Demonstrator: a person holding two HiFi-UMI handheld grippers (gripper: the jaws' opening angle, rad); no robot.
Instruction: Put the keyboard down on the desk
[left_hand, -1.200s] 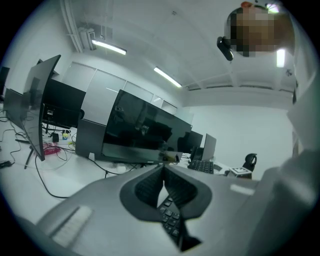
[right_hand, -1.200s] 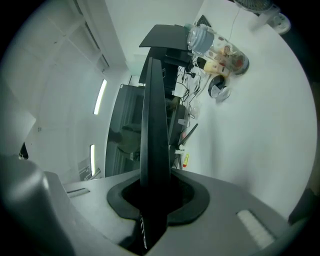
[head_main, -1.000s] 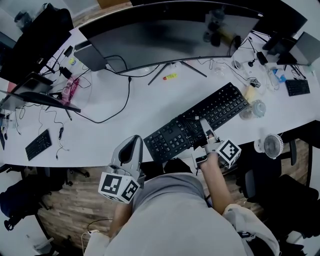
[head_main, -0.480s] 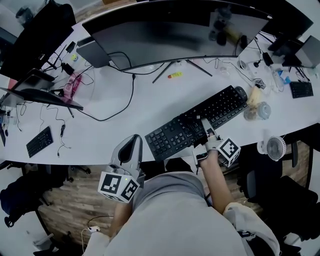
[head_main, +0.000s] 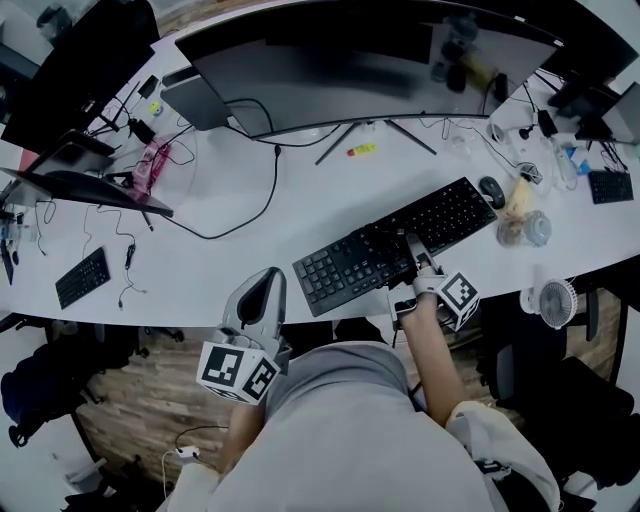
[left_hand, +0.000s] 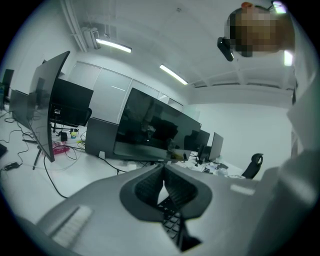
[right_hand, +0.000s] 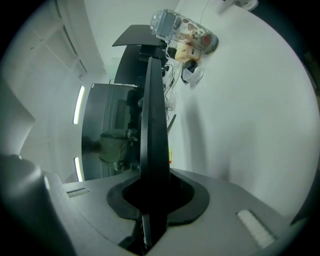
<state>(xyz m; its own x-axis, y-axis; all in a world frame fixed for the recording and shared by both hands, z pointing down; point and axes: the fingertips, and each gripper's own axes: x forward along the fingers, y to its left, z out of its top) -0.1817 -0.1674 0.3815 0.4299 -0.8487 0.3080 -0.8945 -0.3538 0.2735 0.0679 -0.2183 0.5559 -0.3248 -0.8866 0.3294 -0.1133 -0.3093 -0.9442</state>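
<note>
the right gripper (head_main: 411, 250) is clenching the keyboard's (head_main: 350, 268) near edge, carrying it flat, seemingly just above the desk (head_main: 240, 270), for setting down; the left gripper (head_main: 266, 290) is idling, jaws pressed together, empty

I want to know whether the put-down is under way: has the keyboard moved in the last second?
Yes. The keyboard, in the right tongs, has drawn back toward the person, uncovering the mouse at its right end.

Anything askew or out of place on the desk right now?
Yes: the black keyboard lies diagonally, its right end angled toward the curved monitor rather than square to the front of the desk. The right claw is shut on its near edge.
</note>
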